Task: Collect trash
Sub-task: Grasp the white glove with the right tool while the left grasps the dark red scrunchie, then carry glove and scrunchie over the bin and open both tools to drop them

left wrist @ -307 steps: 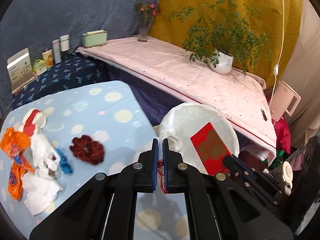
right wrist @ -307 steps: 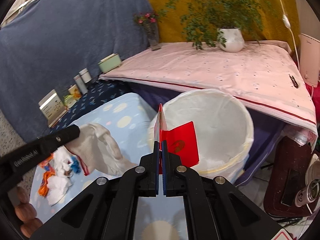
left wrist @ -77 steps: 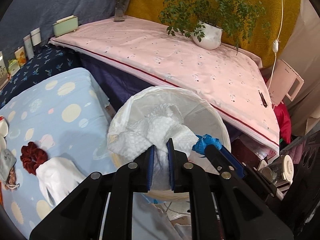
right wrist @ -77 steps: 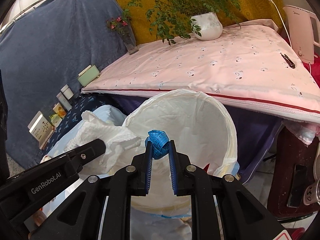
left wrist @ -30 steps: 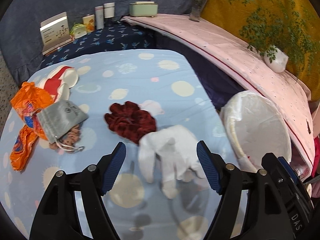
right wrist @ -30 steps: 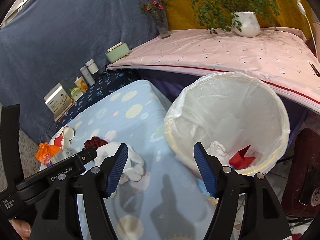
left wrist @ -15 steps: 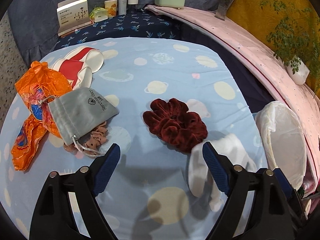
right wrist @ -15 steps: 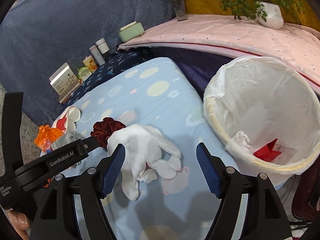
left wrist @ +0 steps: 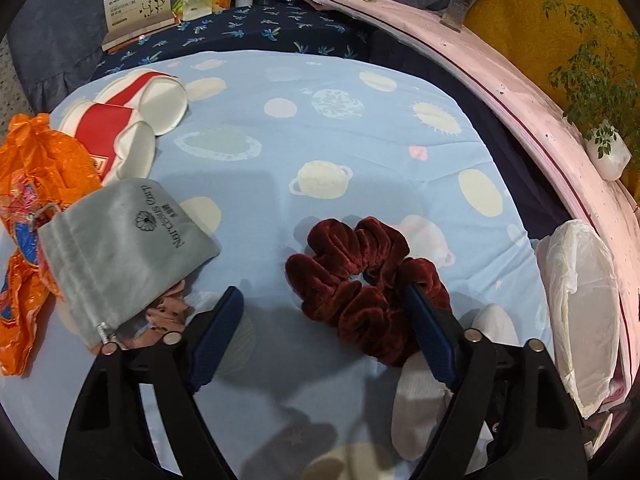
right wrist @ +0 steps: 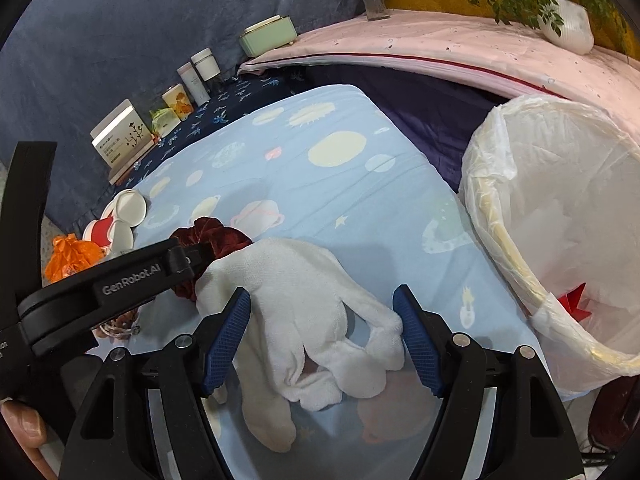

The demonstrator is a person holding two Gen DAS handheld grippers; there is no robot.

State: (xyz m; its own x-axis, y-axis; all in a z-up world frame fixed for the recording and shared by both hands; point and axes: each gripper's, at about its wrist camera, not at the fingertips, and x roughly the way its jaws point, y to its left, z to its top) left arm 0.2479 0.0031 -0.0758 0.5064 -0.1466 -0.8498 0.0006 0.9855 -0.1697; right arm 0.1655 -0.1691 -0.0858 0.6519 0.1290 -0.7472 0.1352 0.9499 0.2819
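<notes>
Down in the left wrist view, the left gripper [left wrist: 320, 336] fills the lower part of the frame with its jaws spread wide; they have just been closing a little, and nothing is pinched. Its right finger lies over the lower right edge of a dark red scrunchie [left wrist: 362, 276], which sits at centre on the blue patterned worktop [left wrist: 320, 132], mostly inside the gap between the fingers. At lower right a white glove [left wrist: 424, 408] lies partly hidden behind that finger. On the left a grey drawstring pouch [left wrist: 120, 248] covers a pinkish scrunchie [left wrist: 164, 308], with an orange plastic wrapper [left wrist: 36, 184] at the left edge and a crushed red-and-white cup [left wrist: 116, 128] above it. The white-lined trash bin [left wrist: 580, 312] shows at the right edge. In the right wrist view, the right gripper [right wrist: 322, 338] stands at lower centre, jaws spread, straddling the white glove [right wrist: 312, 320]; the pads seem just clear of the fabric, though the right pad is very near the glove's fingers. The left gripper's black arm crosses the left side, reaching to the dark red scrunchie [right wrist: 216, 240] just behind the glove. The trash bin [right wrist: 516, 280] stands at right beside the worktop's edge, with a red scrap [right wrist: 574, 300] inside it.
</notes>
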